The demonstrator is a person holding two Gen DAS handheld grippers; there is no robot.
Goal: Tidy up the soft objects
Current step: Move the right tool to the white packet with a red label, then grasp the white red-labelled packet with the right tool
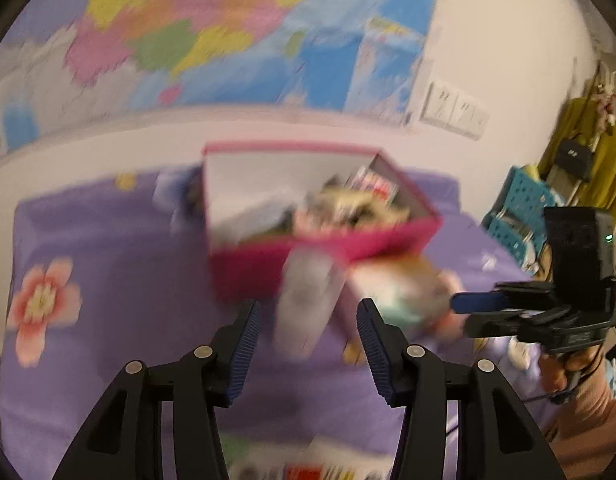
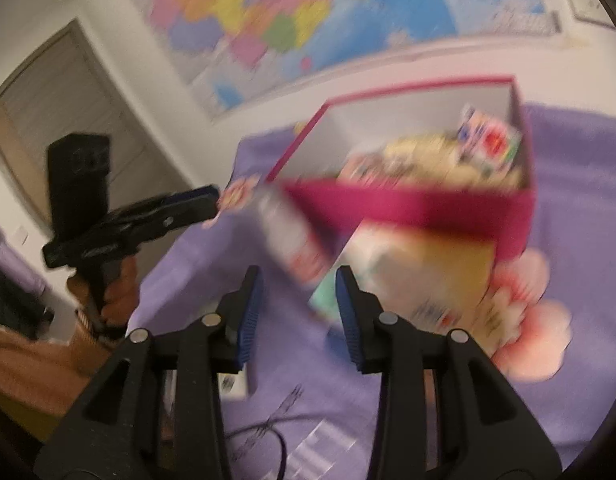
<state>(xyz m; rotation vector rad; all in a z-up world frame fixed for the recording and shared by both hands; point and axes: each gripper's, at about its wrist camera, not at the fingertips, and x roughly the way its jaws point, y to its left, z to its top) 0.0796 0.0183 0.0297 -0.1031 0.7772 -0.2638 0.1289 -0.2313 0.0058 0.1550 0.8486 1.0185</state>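
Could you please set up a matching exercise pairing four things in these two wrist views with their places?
Things:
1. open pink cardboard box
2. white blurred pack
3. colourful wall map
4. teal plastic crates

Places:
A. beyond the bed's right edge in the left wrist view
B. on the purple floral bedsheet
C. on the wall above the bed
D. leaning against the box's front

Pairs: 1-B, 2-D, 3-C, 4-A

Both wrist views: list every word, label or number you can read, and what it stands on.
None can be read; both views are motion-blurred.
Wall map: print smeared.
Packets in the pink box: coloured print, blurred.
White packet before the box: red marks, blurred.
Flat packet: small print, blurred.
Right gripper body: a label, too small.
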